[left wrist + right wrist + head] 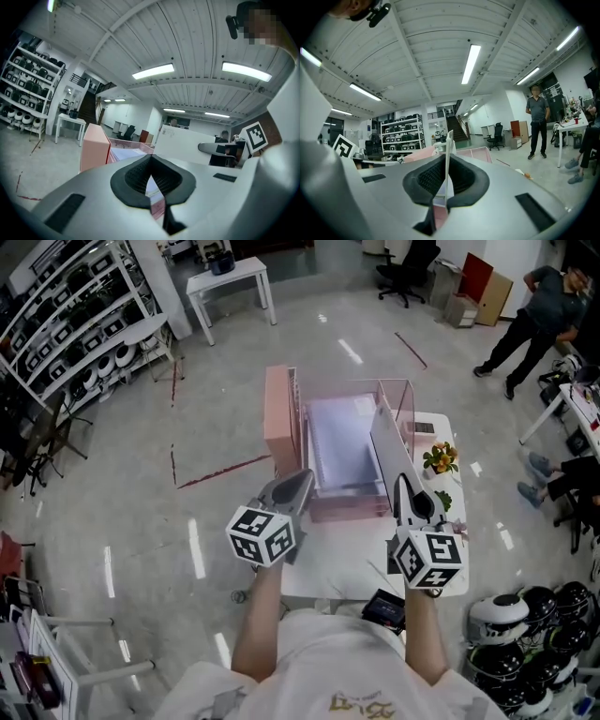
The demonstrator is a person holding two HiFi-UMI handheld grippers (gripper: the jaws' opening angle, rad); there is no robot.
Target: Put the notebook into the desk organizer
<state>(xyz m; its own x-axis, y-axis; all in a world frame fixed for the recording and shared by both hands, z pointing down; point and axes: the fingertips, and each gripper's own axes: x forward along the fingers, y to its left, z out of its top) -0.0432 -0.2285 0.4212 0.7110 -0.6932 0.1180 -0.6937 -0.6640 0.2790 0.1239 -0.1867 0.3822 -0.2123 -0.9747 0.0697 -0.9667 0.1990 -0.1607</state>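
A pink desk organizer (349, 508) stands on the white table (328, 568), with a spiral pad lying flat inside it. My right gripper (405, 486) is shut on a thin white notebook (382, 448), held on edge and tilted over the organizer's right side. In the right gripper view the notebook's edge (448, 154) runs up between the black pads. My left gripper (302, 482) hovers at the organizer's front left corner, jaws together, nothing held. From the left gripper view I see the organizer (96, 145) and the white notebook (187, 143) ahead.
A small plant with yellow flowers (441, 458) sits on the table's right side. A black device (384, 607) lies at the near edge. Helmets (525, 624) are piled at bottom right. Shelves (75, 324) line the left, and people (539, 306) stand at upper right.
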